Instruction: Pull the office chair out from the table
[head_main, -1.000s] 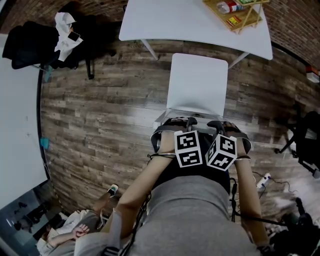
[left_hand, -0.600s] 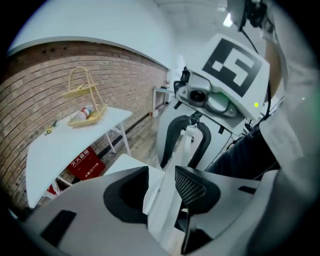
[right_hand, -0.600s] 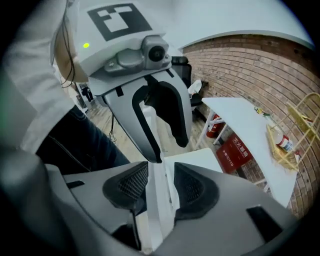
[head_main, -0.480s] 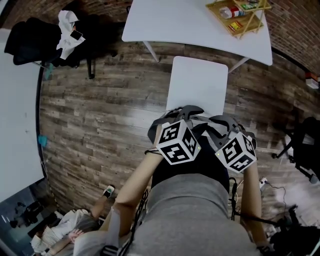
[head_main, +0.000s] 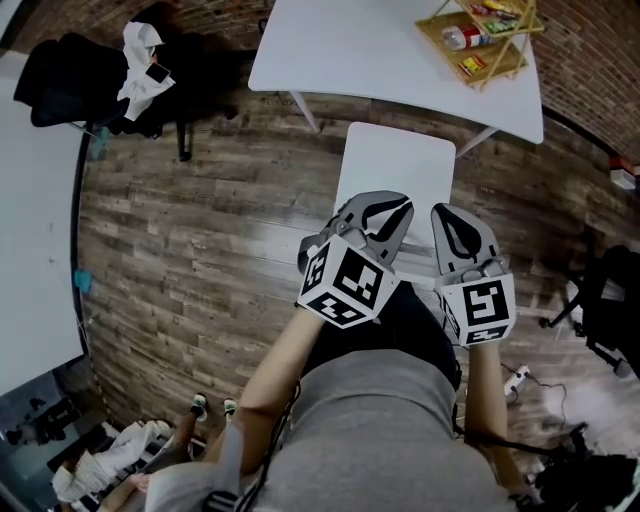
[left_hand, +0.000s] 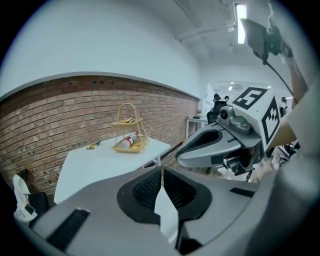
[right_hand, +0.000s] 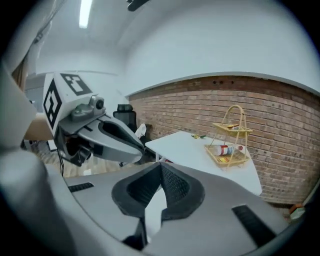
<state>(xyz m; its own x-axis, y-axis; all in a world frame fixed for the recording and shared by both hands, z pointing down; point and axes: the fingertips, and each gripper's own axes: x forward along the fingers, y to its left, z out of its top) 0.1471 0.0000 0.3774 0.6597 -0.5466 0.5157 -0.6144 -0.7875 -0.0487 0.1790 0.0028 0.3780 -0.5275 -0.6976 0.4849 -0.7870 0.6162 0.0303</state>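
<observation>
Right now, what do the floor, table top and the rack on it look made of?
Floor: matte wood-look planks, grain and seams showing; possibly laminate. Table top: smooth white, likely laminate or painted board. Rack: pale bamboo or wood, thin sticks and tray.

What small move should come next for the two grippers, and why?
Probably just lower both and stop: the white office chair stands clear of the white table, and the left gripper and right gripper have just closed their jaws on nothing.
</observation>
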